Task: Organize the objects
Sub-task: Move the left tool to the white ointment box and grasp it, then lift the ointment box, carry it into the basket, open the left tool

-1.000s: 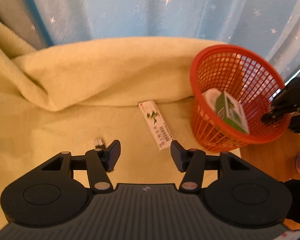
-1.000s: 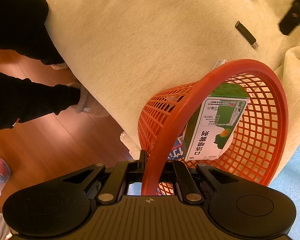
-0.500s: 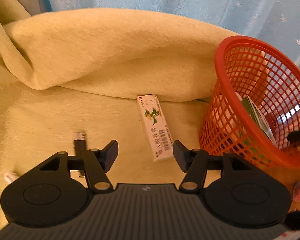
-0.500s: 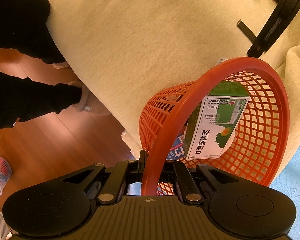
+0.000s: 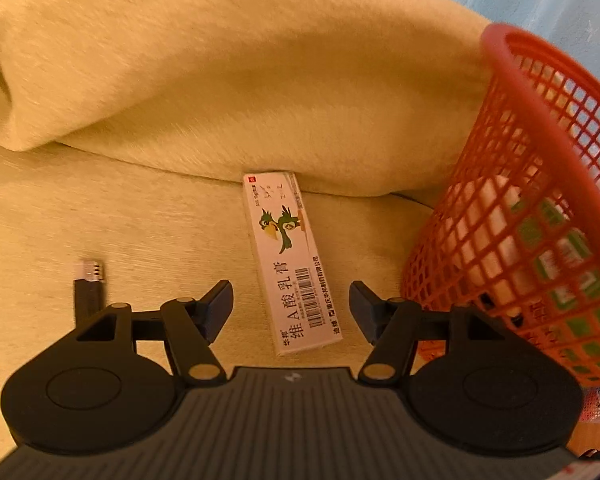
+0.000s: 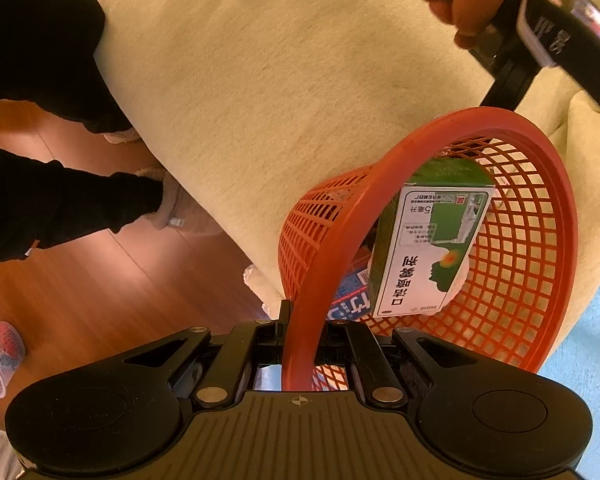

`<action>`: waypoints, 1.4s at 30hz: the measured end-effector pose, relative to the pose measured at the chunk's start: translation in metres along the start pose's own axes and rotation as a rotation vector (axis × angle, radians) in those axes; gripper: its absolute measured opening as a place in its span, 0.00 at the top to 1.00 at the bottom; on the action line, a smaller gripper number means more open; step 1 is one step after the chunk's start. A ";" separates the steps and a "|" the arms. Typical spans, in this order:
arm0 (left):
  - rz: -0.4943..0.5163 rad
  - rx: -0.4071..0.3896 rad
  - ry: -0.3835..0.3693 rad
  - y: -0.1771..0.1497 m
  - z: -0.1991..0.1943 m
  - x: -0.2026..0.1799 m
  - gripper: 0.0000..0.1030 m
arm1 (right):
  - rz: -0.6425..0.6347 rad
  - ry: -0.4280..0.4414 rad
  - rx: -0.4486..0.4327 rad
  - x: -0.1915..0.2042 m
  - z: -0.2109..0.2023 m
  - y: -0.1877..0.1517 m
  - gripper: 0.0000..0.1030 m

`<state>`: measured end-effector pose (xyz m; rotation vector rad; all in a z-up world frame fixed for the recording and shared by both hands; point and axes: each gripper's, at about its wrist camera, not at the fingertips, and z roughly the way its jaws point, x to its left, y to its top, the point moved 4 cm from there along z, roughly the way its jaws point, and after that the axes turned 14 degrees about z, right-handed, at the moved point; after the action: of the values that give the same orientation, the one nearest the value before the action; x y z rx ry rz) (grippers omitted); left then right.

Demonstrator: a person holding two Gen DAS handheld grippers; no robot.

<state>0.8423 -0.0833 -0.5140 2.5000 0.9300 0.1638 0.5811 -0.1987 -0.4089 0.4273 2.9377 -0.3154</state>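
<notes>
Left wrist view: left gripper (image 5: 291,304) spread wide around the long white ointment box (image 5: 288,258) with a green bird print, frame centre, flat on the yellow blanket (image 5: 180,80).

Right wrist view: right gripper (image 6: 300,344) pinches the red mesh basket (image 6: 540,280) rim, lower centre; green-white box (image 6: 428,248) inside.

The white ointment box (image 5: 290,264) reads "维A酸乳膏" beside a barcode — the green medicine box (image 6: 428,240) shows "口洁喷雾剂", upside down.

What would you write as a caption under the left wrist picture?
Open left gripper hovers over a long white medicine box on a yellow blanket, beside a red mesh basket.
</notes>
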 end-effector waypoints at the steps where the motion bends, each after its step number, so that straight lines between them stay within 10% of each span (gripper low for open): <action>1: -0.001 0.003 0.000 0.000 0.003 0.000 0.43 | 0.003 0.000 -0.001 0.000 0.000 -0.001 0.98; 9: 0.067 0.067 0.014 -0.006 0.009 -0.002 0.67 | 0.014 0.010 0.000 -0.002 0.002 -0.002 0.98; 23: 0.135 0.130 0.087 -0.062 -0.046 -0.005 0.61 | 0.023 0.012 -0.004 -0.002 0.001 -0.003 0.98; 42: 0.128 0.140 0.082 -0.041 -0.007 0.005 0.68 | 0.022 0.008 0.007 0.000 0.003 0.000 0.98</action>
<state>0.8203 -0.0497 -0.5273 2.7025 0.8395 0.2521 0.5818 -0.1998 -0.4115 0.4619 2.9385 -0.3221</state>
